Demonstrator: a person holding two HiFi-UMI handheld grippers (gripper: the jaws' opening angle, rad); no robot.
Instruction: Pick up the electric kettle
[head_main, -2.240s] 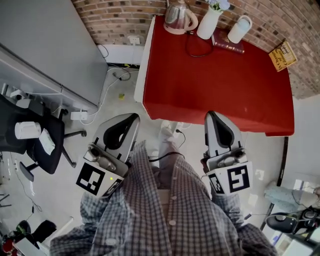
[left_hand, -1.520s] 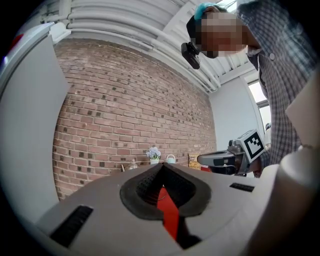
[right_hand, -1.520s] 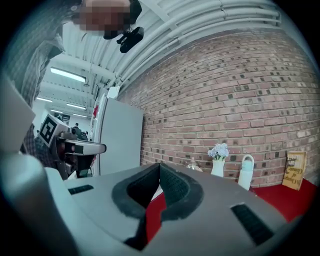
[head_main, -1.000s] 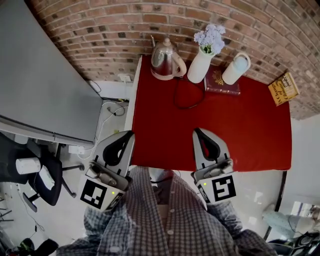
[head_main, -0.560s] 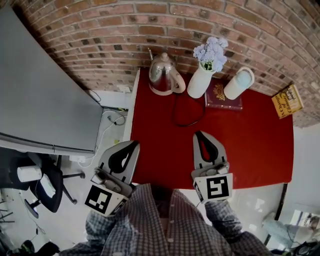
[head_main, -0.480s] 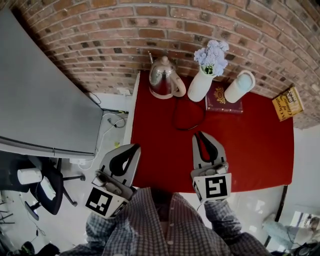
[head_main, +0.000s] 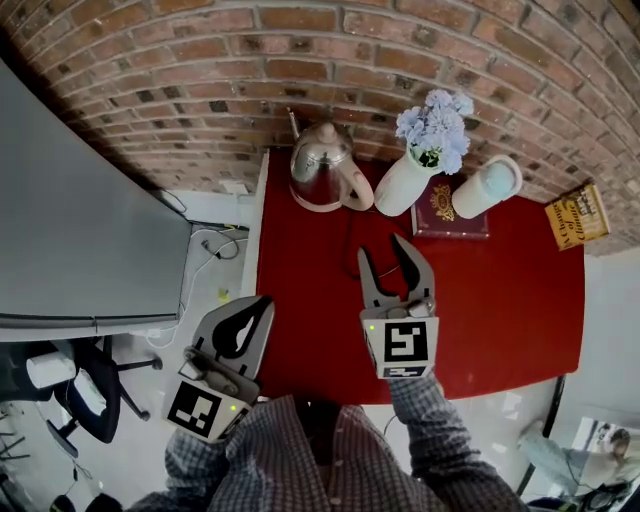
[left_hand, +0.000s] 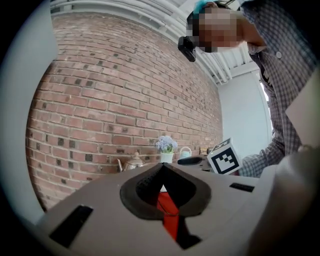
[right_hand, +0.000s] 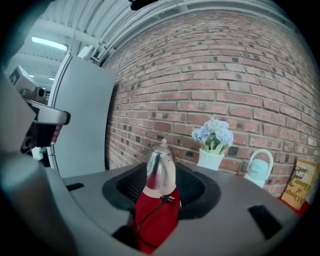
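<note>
The steel electric kettle (head_main: 322, 168) stands on its base at the far left corner of the red table (head_main: 490, 300), next to the brick wall. My right gripper (head_main: 382, 247) hovers over the table short of the kettle. Its jaws have just been opening and stand open with nothing between them. In the right gripper view the kettle (right_hand: 160, 172) shows through the gap, still some way off, with its black cord (right_hand: 152, 212) trailing on the cloth. My left gripper (head_main: 262, 305) is shut and empty at the table's near left edge. The kettle (left_hand: 132, 162) is small and distant in its view.
A white vase of pale flowers (head_main: 408, 178) stands just right of the kettle. Beyond it lie a dark red book (head_main: 452, 215), a white jug (head_main: 487, 187) and a yellow book (head_main: 572, 215). A grey cabinet (head_main: 70, 230) stands to the left of the table.
Both grippers have moved forward toward the wall. The right one now reaches over the red table and its jaws have gone from shut to open. The left stays shut.
</note>
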